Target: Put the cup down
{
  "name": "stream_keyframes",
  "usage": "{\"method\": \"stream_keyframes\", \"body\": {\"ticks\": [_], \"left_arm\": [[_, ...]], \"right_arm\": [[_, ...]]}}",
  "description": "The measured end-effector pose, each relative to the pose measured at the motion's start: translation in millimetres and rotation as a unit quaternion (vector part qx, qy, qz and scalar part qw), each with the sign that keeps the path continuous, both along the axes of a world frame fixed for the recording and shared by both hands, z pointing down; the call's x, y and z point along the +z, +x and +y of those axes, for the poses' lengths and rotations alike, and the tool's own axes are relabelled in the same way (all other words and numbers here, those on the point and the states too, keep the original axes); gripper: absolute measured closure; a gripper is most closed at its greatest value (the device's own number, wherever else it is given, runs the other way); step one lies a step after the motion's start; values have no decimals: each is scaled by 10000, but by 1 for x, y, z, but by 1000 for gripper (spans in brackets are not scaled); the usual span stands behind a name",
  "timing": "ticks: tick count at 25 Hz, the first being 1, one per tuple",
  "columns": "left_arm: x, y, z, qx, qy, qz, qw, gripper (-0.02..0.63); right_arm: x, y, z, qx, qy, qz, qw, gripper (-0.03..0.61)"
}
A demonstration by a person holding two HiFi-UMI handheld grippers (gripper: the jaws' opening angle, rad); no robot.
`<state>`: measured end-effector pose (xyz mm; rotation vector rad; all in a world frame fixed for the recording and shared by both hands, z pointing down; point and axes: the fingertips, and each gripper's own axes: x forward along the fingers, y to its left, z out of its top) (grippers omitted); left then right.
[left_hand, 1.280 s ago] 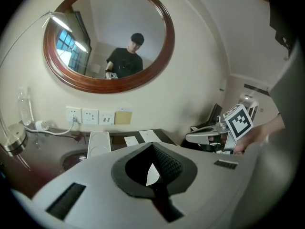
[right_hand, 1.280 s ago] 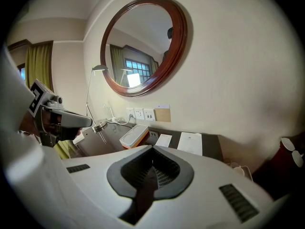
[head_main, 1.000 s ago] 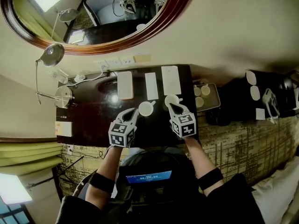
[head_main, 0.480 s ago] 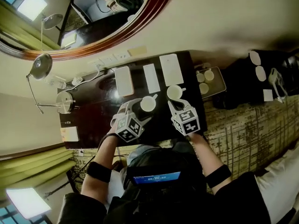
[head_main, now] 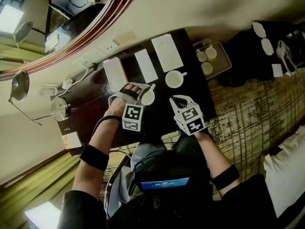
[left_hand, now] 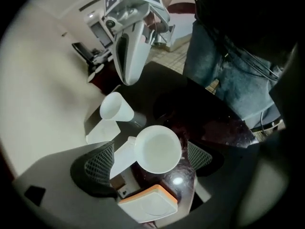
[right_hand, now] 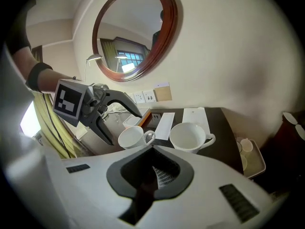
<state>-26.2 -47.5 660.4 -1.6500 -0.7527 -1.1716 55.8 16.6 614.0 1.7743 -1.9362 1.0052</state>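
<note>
Cup sits upright on the dark counter, just left of a second cup. Left gripper points down over it. Its fingers have just been opening and are now spread, cup between them, pads clear of its wall. Looks like a release after set-down. Right gripper is idle, fingers pressed together on nothing. No readable text, only the square markers on the gripper cubes.
</note>
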Motion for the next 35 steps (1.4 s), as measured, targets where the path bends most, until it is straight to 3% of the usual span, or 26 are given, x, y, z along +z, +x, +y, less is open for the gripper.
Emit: {"method": "stream_keyframes", "body": {"ticks": [5,14,16,17,35], "left_arm": [[17,3,7,463,13,-354,9983,132],[43,-6,7,434,37,-767,9961,120],[44,-3,5,378,94,-644,9972,150],[43,-1,4,335,112,-566,9978,215],[24,19,-10,-861,-446,-160,9952,230]], "right_arm": [[14,2,8,116,-101,-88,9998,566],[17,7,6,217,-146,-119,9996,566],[18,5,6,207,-154,-126,9996,566],[18,5,6,194,-160,-131,9996,566],[12,-28,-17,-497,-118,-169,9985,566]]}}
